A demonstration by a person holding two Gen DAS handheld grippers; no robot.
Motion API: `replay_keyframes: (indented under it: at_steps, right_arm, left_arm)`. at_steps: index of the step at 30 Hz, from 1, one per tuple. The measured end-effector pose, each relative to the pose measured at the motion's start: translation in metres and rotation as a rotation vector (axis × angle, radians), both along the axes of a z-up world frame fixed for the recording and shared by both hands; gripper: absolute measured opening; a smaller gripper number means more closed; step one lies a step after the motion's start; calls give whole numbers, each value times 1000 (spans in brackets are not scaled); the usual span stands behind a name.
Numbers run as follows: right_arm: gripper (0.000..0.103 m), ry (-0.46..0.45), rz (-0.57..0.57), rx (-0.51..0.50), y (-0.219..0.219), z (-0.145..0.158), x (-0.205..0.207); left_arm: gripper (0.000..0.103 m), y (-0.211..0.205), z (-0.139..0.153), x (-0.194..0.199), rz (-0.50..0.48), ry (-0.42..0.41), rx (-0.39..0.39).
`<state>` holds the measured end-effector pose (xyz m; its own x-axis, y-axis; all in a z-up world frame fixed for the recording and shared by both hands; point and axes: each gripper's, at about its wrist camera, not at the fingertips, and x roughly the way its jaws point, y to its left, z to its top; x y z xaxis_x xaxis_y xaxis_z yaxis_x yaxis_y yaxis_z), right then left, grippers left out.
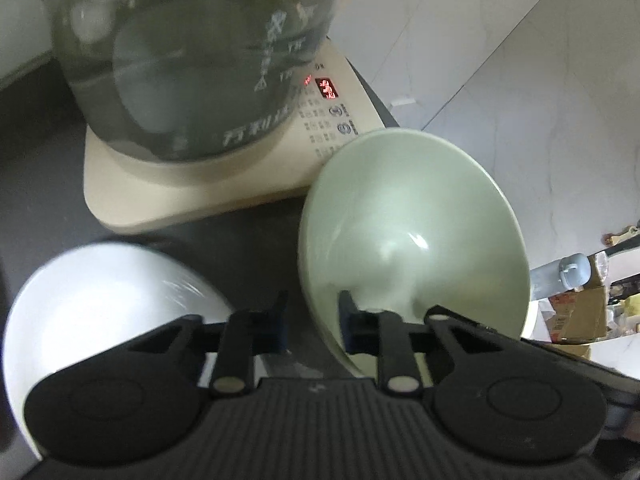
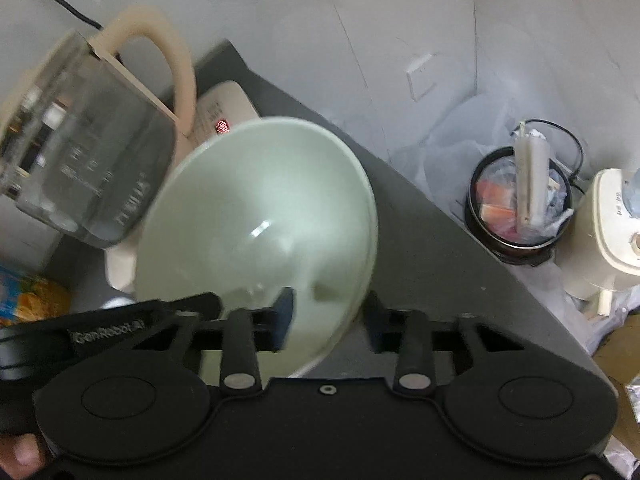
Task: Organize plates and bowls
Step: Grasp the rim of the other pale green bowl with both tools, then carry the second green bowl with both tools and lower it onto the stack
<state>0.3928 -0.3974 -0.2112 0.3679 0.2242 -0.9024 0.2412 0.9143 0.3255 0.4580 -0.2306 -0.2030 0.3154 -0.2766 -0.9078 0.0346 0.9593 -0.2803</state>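
A pale green bowl (image 1: 420, 220) sits tilted towards me over the dark counter (image 1: 40, 168). My left gripper (image 1: 314, 320) is shut on its left rim, one finger inside the bowl and one outside. In the right wrist view the same green bowl (image 2: 260, 208) fills the middle, and my right gripper (image 2: 330, 320) is shut on its right rim, with the wall between the fingers. The left gripper's black body (image 2: 100, 336) shows at the lower left there. A white bowl (image 1: 100, 300) lies on the counter, left of and partly under my left gripper.
A glass kettle (image 1: 192, 60) on a beige base (image 1: 200, 188) with a lit red display stands just behind the bowls. The counter edge (image 2: 460, 248) runs diagonally at the right. Below it are a full bin (image 2: 520, 208) and a beige appliance (image 2: 608, 240). A yellow snack bag (image 2: 28, 296) lies at the left.
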Motion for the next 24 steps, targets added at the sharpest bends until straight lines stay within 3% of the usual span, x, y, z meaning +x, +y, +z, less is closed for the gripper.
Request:
replay_keyframes:
  at_steps: [11,24]
  right_arm:
    - [18,12,30,-26,7,14,-24]
    - [18,-87,81,-26,14,61,-47]
  left_arm:
    - [15,4,16,-18,3,-11,-7]
    - [15,12,65,-61,43,-99,-12]
